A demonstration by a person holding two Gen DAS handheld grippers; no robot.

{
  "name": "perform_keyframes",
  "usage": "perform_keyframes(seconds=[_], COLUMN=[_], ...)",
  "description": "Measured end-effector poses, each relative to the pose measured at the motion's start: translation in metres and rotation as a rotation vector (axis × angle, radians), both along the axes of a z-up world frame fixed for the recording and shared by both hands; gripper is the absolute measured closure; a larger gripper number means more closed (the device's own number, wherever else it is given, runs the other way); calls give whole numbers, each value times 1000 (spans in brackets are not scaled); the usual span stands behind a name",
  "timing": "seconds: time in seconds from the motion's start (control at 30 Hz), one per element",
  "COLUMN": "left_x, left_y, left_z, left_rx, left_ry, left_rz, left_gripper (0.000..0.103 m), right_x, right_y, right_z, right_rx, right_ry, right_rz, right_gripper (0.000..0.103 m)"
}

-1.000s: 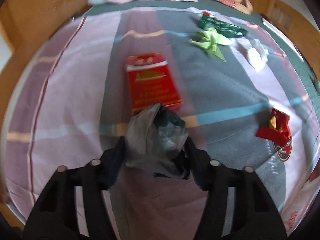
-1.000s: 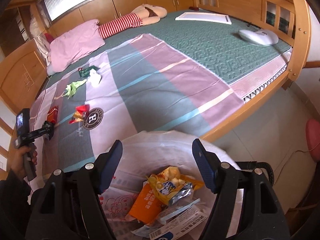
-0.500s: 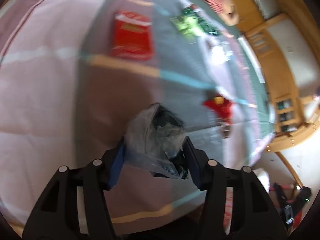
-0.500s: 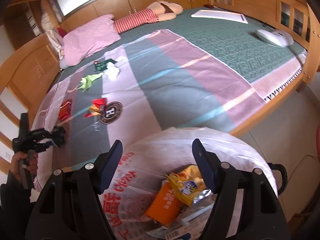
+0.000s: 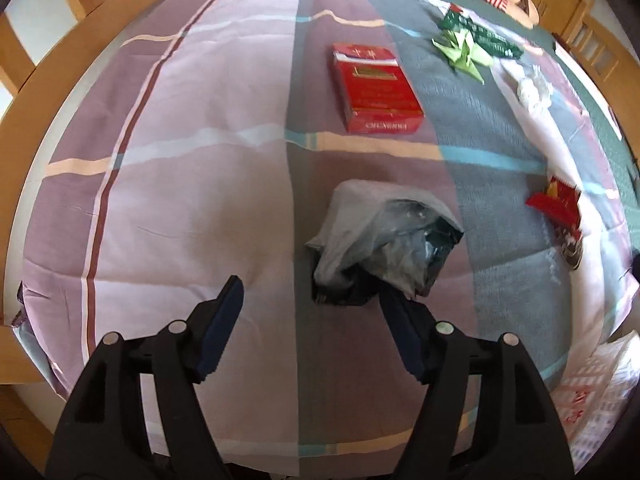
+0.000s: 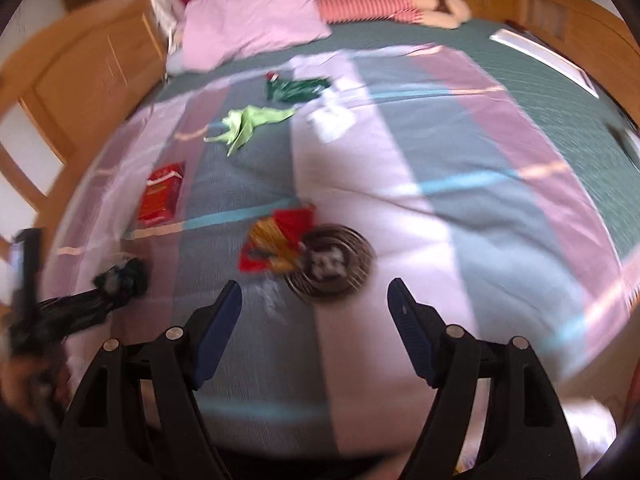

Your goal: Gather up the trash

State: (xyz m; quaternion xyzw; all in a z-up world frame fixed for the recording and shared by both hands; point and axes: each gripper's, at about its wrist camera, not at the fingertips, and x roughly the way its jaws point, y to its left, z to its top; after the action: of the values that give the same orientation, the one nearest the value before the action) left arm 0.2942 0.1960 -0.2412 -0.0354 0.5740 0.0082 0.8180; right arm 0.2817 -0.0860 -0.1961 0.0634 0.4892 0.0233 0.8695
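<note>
In the left wrist view my left gripper points down at the striped bed sheet, its jaws opening. A crumpled grey plastic bag lies just past the tips against the right finger, and the left pad is well clear of it. Beyond it are a red cigarette pack, folded green paper, a dark green wrapper, a white tissue and a red snack wrapper. My right gripper hangs open and empty over the bed, just short of that red snack wrapper.
A white printed trash bag shows at the bed's near right edge. A pink pillow and a striped soft toy lie at the head. The wooden bed frame runs along the left. A hand holds the left gripper.
The left jaws have spread and no longer pinch the plastic bag. The right gripper has swung from above the open trash bag to over the bed near the red snack wrapper.
</note>
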Motion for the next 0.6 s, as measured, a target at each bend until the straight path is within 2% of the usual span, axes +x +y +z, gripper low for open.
perform_keyframes(seconds=[0.17, 0.2, 0.23, 0.27, 0.37, 0.4, 0.5, 0.57, 0.6], left_x=[0, 4, 7, 10, 15, 17, 17, 21, 22], left_y=[20, 20, 23, 27, 32, 32, 21, 12, 7], left_z=[23, 24, 24, 23, 20, 19, 17, 14, 13], left_rx=[-146, -149, -153, -167, -247, -292, -340, -335, -327], left_ry=[-87, -98, -105, -103, -83, -74, -76, -80, -77], left_rz=[50, 61, 74, 90, 114, 118, 102, 79, 69], left_gripper=[24, 23, 23, 23, 22, 20, 17, 17, 17], right_x=[53, 57, 59, 58, 50, 44, 16, -3, -12], right_y=[28, 29, 29, 30, 34, 34, 33, 40, 45], right_z=[-50, -57, -61, -61, -51, -46, -25, -12, -4], right_rx=[-116, -122, -118, -105, -102, -67, 91, 134, 118], right_ry=[104, 112, 111, 84, 45, 43, 27, -4, -29], right_rz=[-27, -37, -41, -46, -36, -38, -56, -56, -44], right_gripper=[28, 31, 45, 48, 64, 64, 64, 64, 65])
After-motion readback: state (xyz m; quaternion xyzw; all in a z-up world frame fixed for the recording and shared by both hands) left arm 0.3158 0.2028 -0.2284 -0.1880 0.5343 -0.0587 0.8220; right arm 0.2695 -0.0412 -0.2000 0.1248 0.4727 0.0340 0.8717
